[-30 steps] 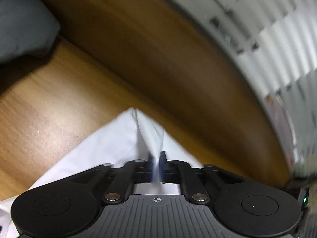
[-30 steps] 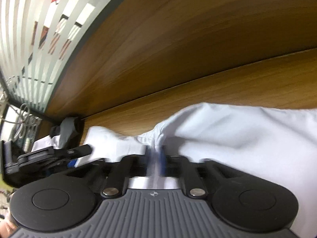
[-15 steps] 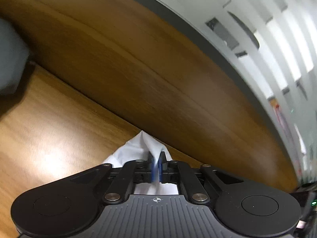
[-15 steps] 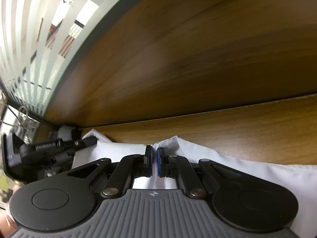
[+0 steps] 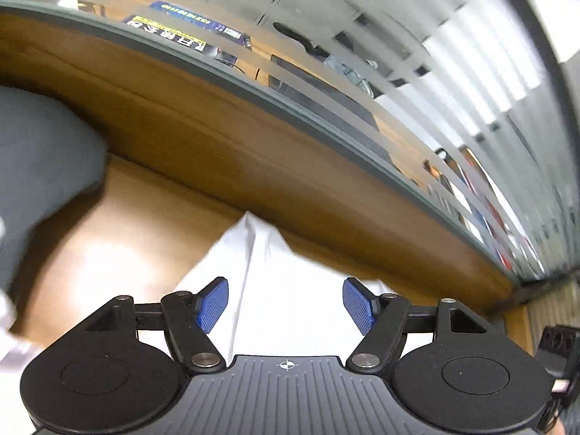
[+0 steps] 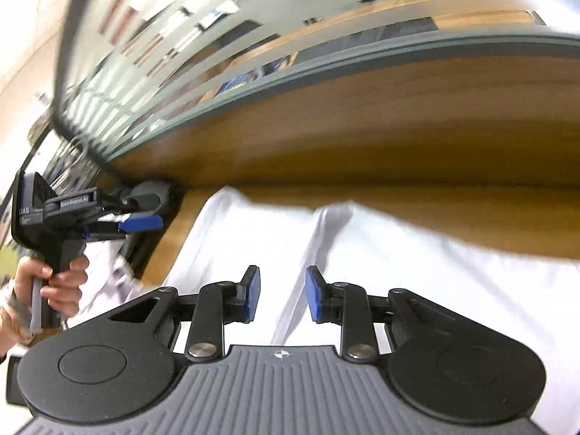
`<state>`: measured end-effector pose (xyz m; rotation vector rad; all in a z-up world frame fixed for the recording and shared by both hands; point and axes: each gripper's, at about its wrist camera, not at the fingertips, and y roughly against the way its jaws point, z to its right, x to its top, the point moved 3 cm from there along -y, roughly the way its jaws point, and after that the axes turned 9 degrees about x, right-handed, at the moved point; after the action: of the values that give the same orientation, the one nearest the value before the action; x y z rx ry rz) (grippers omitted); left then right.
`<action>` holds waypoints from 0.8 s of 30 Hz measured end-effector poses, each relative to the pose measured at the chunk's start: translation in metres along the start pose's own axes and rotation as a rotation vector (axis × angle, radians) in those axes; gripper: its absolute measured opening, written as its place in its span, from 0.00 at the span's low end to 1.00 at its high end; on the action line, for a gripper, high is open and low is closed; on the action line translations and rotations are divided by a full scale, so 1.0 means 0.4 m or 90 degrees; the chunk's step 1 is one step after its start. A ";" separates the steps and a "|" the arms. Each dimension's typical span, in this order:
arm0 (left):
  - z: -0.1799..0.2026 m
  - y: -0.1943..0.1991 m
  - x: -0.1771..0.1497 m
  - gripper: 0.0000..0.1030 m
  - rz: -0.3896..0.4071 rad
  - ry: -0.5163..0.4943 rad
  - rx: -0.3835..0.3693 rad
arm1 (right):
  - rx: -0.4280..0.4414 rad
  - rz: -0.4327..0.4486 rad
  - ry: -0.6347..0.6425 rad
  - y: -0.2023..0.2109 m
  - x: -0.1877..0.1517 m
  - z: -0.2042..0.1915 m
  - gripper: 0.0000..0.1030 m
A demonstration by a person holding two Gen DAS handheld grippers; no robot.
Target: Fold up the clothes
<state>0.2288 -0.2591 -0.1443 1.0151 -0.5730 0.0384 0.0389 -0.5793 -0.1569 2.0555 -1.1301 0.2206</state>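
My left claw (image 5: 285,305) stands released, its blue ribbed pads (image 5: 212,304) spread wide after just opening, with the white cotton garment (image 5: 290,290) lying below and ahead of them, untouched. My right claw (image 6: 282,293) has also just been opening; its pads hang apart over a fold in the same white cloth (image 6: 417,261), gripping nothing. Beyond both claws runs the brown wooden tabletop (image 6: 435,203). A grey cloth heap (image 5: 43,152) sits far left of my left claw.
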 end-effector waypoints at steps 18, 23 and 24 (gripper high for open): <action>-0.082 0.367 -0.430 0.70 -0.009 -0.064 0.068 | 0.110 -0.125 0.043 0.201 -0.452 -0.313 0.40; -0.109 0.353 -0.522 0.70 -0.025 -0.051 0.094 | 0.101 -0.100 0.059 0.135 -0.487 -0.365 0.41; -0.108 0.346 -0.533 0.70 -0.029 -0.056 0.096 | 0.102 -0.091 0.059 0.120 -0.485 -0.370 0.41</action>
<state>0.0256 -0.1005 -0.1519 1.1812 -0.6332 -0.0033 -0.0838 -0.3659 -0.1213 2.2319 -0.9306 0.3418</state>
